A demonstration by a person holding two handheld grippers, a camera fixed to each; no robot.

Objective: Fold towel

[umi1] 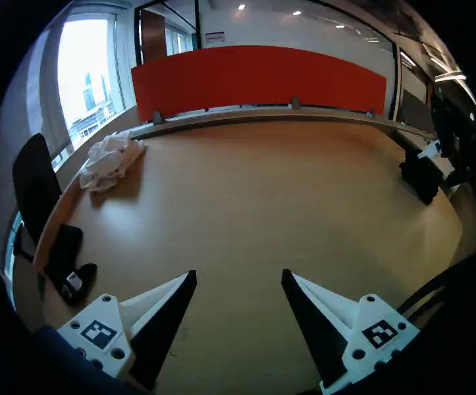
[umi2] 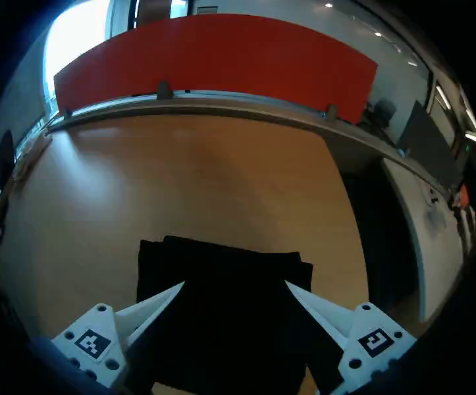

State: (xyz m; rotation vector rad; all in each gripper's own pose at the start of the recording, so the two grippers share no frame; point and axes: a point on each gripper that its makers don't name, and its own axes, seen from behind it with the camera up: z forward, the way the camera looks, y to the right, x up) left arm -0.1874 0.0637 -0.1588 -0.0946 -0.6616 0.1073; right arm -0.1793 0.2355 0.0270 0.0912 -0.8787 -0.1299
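my left claw [umi1: 238,272] wide open with nothing in it, over bare wooden counter [umi1: 257,191], white crumpled cloth [umi1: 110,160] at its far left edge, my right claw [umi2: 234,284] wide open, folded black towel [umi2: 224,263] flat on counter between its fingers, not pinched, orange divider [umi2: 218,56] behind

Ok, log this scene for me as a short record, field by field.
surface: wooden table
black towel: folded flat, under the right hand-held gripper
white cloth: crumpled, near the table's far-left edge
left hand-held gripper: open, over bare wood
right hand-held gripper: open, not gripping
backdrop: red divider
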